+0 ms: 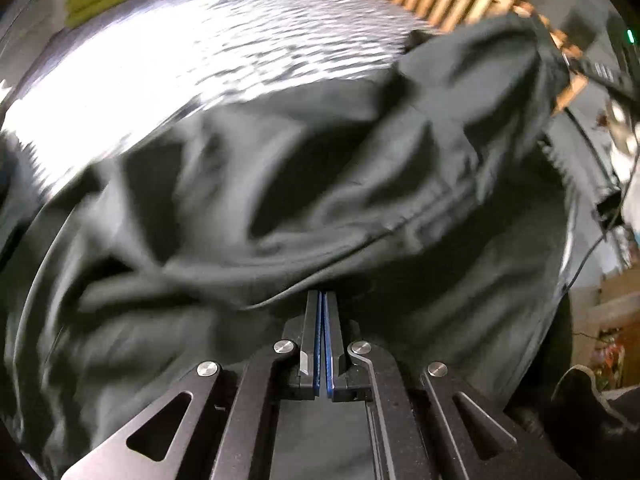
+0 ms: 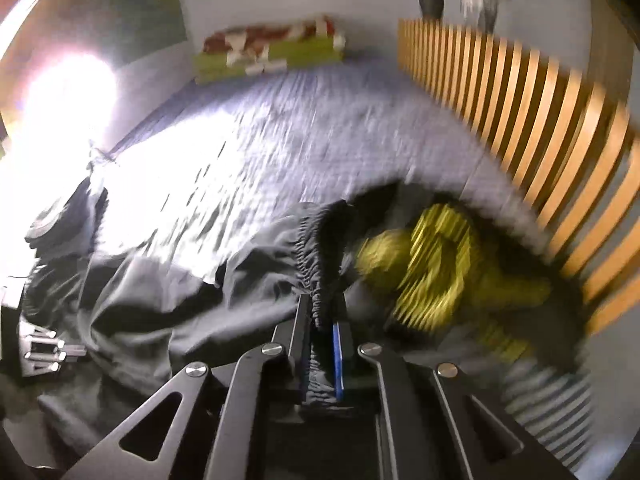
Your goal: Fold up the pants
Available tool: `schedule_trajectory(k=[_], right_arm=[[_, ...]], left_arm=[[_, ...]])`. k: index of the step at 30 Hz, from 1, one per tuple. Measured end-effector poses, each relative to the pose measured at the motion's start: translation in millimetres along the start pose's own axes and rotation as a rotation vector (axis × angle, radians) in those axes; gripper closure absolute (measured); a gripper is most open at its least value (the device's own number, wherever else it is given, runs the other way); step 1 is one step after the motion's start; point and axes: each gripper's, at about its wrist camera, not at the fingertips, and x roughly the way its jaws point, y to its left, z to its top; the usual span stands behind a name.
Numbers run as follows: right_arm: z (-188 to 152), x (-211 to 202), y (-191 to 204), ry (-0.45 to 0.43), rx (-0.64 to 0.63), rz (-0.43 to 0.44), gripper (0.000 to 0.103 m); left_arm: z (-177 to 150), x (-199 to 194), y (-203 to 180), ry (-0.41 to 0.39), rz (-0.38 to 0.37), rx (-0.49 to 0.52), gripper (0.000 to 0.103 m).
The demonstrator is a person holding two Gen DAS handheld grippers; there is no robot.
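Observation:
Dark grey pants [image 1: 304, 184] fill the left wrist view, bunched in deep folds over a pale quilted bed cover [image 1: 208, 44]. My left gripper [image 1: 322, 295] is shut, its blue pads together, with a hem of the pants pinched at the tips. In the right wrist view the pants [image 2: 168, 300] stretch left from my right gripper [image 2: 322, 302]. That gripper is shut on the gathered elastic waistband [image 2: 318, 264], and grey cloth shows between its blue pads [image 2: 338, 356]. Both views are blurred by motion.
A yellow-green garment [image 2: 432, 264] and a striped one [image 2: 548, 396] lie right of the waistband. A wooden slatted rail [image 2: 540, 108] borders the bed on the right. A green floral bundle [image 2: 272, 50] sits at the bed's far end. Bright glare [image 2: 68, 92] washes out the left.

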Motion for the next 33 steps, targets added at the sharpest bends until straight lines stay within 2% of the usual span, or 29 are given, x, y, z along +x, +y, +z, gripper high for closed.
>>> schedule_trajectory(k=[4, 7, 8, 10, 12, 14, 16, 18, 22, 25, 29, 31, 33], right_arm=[[52, -19, -24, -0.110, -0.058, -0.120, 0.095], [74, -4, -37, -0.157, -0.118, -0.267, 0.096], [78, 6, -44, -0.147, -0.106, -0.284, 0.096], [85, 33, -64, -0.105, -0.036, -0.275, 0.096], [84, 55, -74, -0.084, -0.034, -0.313, 0.096], [82, 81, -78, -0.049, -0.061, -0.345, 0.095], [77, 109, -84, 0.036, -0.041, -0.322, 0.095], [70, 122, -88, 0.074, -0.003, -0.313, 0.091], [62, 110, -77, 0.055, 0.011, -0.308, 0.082], [68, 93, -61, 0.033, 0.023, -0.242, 0.079], [77, 79, -10, 0.028, -0.064, -0.126, 0.077], [80, 77, 23, 0.029, -0.126, -0.073, 0.075], [83, 77, 57, 0.022, -0.178, -0.016, 0.069]], left_arm=[[50, 32, -43, -0.044, -0.034, 0.074, 0.102], [78, 59, -58, -0.004, -0.054, 0.062, 0.090], [84, 62, -61, -0.002, -0.072, 0.047, 0.081], [86, 57, -66, -0.019, -0.111, 0.047, 0.076], [80, 44, -68, -0.044, -0.099, 0.071, 0.069], [67, 24, -61, -0.067, -0.085, 0.067, 0.066], [49, 1, -41, -0.090, -0.073, 0.023, 0.065], [26, -25, -14, -0.114, -0.052, -0.054, 0.064], [-33, -84, 72, -0.183, 0.032, -0.292, 0.063], [-73, -124, 132, -0.255, 0.091, -0.477, 0.058], [-132, -177, 219, -0.373, 0.148, -0.789, 0.057], [-156, -199, 257, -0.422, 0.209, -0.895, 0.055], [-176, -211, 293, -0.431, 0.257, -0.965, 0.046]])
